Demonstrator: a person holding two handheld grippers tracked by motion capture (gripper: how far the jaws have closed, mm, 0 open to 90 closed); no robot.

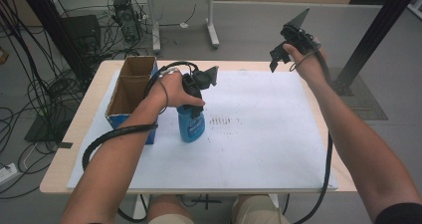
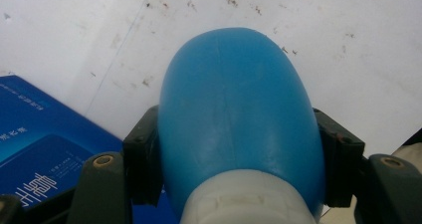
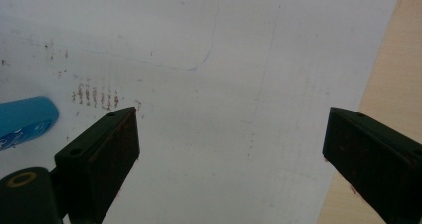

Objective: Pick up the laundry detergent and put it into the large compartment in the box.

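Observation:
A blue plastic bottle [image 1: 191, 125] with a white cap [image 2: 249, 199] stands on the white sheet [image 1: 259, 134], left of the middle. My left gripper [image 1: 197, 87] is shut on the blue bottle [image 2: 239, 109] just under the cap, one jaw pressed on each side. My right gripper [image 1: 282, 55] is raised over the table's far right corner. In its own view the right gripper [image 3: 231, 149] is open, its jaws wide apart with nothing between them, above bare sheet. The bottle [image 3: 25, 119] lies at that view's left edge.
An open cardboard box [image 1: 130, 87] with blue sides [image 2: 40, 149] stands at the table's left, right beside the bottle. Brown smudge marks [image 1: 221, 120] dot the sheet near the bottle. The wooden table edge [image 3: 393, 84] runs along the sheet's right side.

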